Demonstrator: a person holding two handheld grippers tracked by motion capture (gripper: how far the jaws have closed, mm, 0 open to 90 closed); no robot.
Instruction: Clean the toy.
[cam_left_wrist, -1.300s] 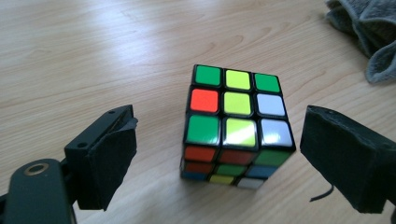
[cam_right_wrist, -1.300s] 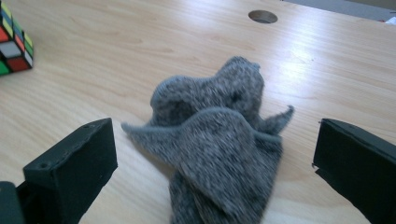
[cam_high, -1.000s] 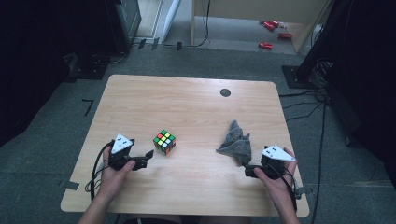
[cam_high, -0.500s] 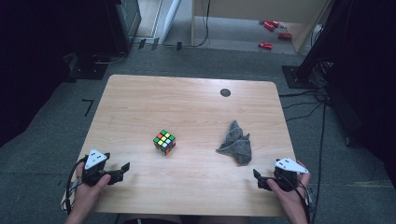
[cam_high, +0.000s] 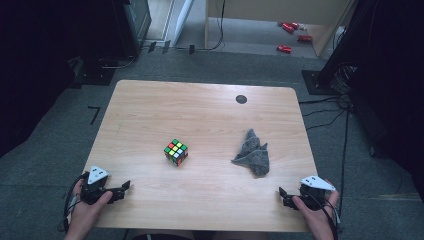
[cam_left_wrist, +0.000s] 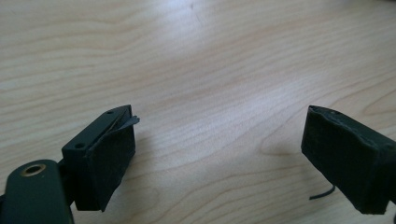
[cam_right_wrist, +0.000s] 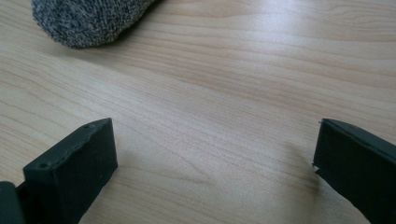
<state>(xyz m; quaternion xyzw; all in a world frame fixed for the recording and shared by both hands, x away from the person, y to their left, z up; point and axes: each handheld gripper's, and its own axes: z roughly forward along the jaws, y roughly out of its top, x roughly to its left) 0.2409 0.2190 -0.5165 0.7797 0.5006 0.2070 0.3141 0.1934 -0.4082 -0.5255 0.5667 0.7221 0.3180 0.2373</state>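
Both grippers, left (cam_high: 119, 189) and right (cam_high: 285, 196), rest open-jawed and empty on the pale wooden tabletop (cam_high: 200, 115). Likely next: the right reaches toward 11 o'clock for the crumpled grey cloth (cam_high: 253, 154).

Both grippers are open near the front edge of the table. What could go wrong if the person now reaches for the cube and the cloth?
1. The puzzle cube stands free, turned at an angle; an off-centre close by the left gripper could spin or push it away.
2. The grey cloth lies crumpled, so the right gripper might pinch only one fold and drag it along the table.
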